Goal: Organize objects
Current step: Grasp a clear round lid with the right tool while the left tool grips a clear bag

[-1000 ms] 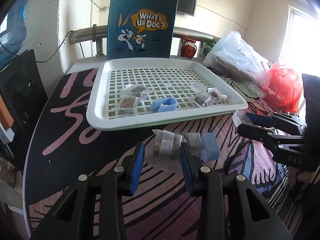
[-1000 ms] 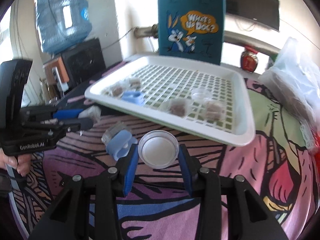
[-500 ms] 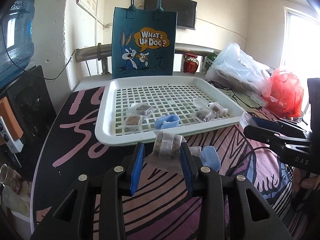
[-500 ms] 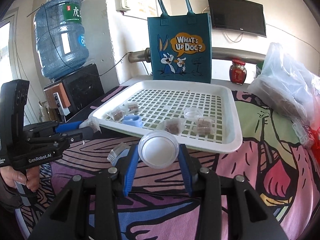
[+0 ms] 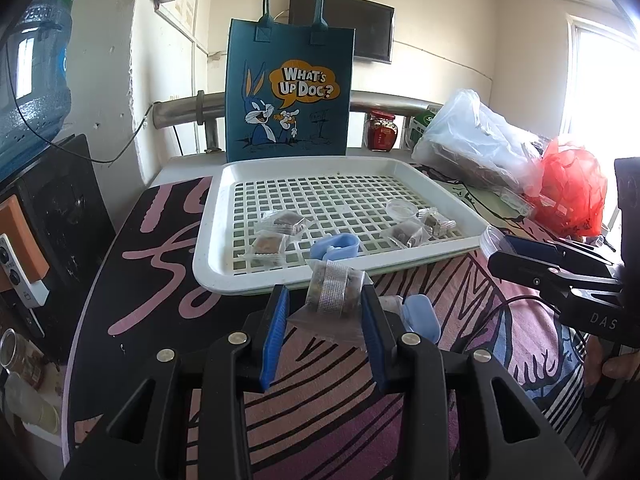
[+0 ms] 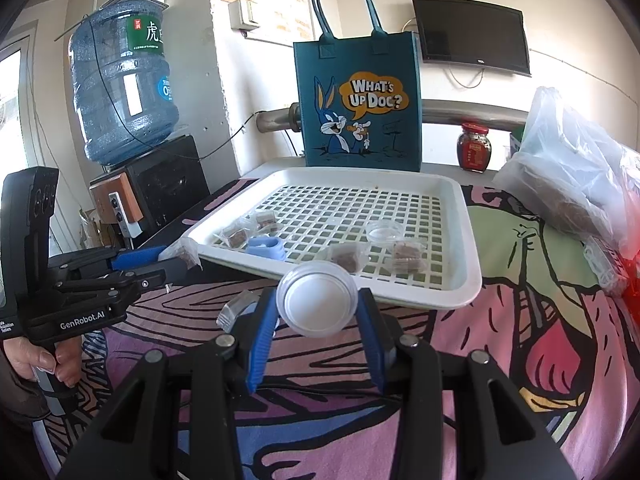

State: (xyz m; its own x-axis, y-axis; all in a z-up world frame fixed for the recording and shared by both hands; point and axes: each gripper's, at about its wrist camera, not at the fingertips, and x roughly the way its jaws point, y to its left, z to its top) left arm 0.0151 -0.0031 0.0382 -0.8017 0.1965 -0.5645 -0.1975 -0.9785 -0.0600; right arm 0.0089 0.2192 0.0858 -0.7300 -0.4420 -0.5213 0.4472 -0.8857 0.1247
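Observation:
My left gripper (image 5: 325, 306) is shut on a clear snack packet (image 5: 334, 294) and holds it above the table, just short of the white slotted tray (image 5: 224, 276). My right gripper (image 6: 318, 314) is shut on a round clear plastic cup (image 6: 318, 305), lifted near the tray's front rim (image 6: 420, 290). In the tray lie several snack packets (image 5: 280, 232), a blue clip (image 5: 336, 246) and a small clear cup (image 5: 401, 209). On the table below the left gripper lie another blue piece (image 5: 420, 316) and a packet (image 6: 236, 310).
A blue Bugs Bunny tote bag (image 5: 290, 92) stands behind the tray. A clear plastic bag (image 5: 476, 144), a red bag (image 5: 572, 184) and a red jar (image 5: 382, 130) sit at the right and back. A water bottle (image 6: 122, 88) on a dispenser stands left of the table.
Both grippers have risen from the table with their loads: the left lifted the snack packet, the right lifted the clear cup. The views now sit higher and farther back from the tray.

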